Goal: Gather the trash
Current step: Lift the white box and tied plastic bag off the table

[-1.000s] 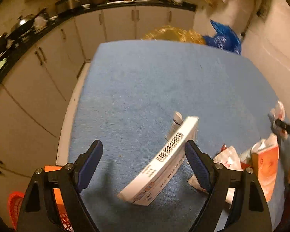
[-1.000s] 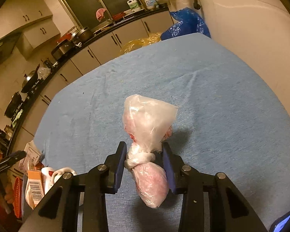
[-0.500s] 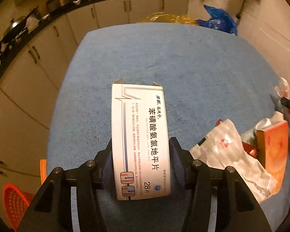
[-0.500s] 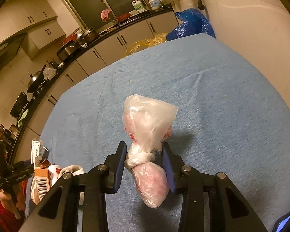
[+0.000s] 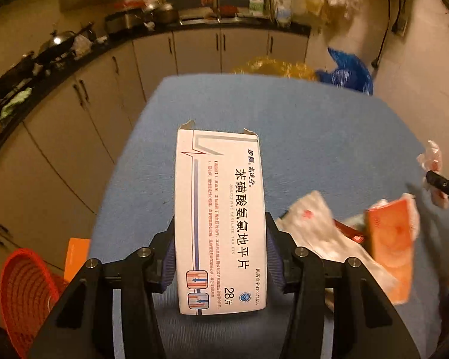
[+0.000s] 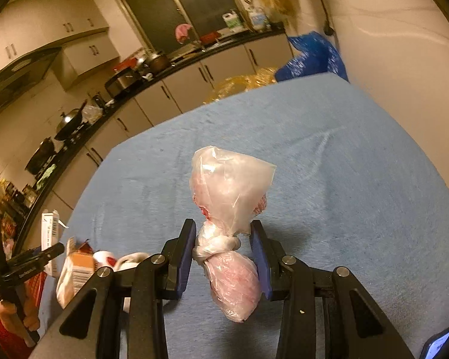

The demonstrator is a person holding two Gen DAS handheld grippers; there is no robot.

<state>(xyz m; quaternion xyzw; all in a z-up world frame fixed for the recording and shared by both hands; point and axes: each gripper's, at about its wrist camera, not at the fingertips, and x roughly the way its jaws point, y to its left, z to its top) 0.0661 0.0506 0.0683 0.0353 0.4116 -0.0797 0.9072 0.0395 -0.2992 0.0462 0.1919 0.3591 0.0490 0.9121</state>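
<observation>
The white carton at centre frame is smooth, faintly glossy printed cardboard. The table cover behind it is matt, napped blue cloth. In the right wrist view, the knotted bag at centre is thin, crinkled, shiny translucent plastic. At lower left, the red basket looks like woven plastic mesh.

We look down along each gripper's fingers from close above the blue worktop, both views facing the kitchen cabinets and sharing the blue bag.
</observation>
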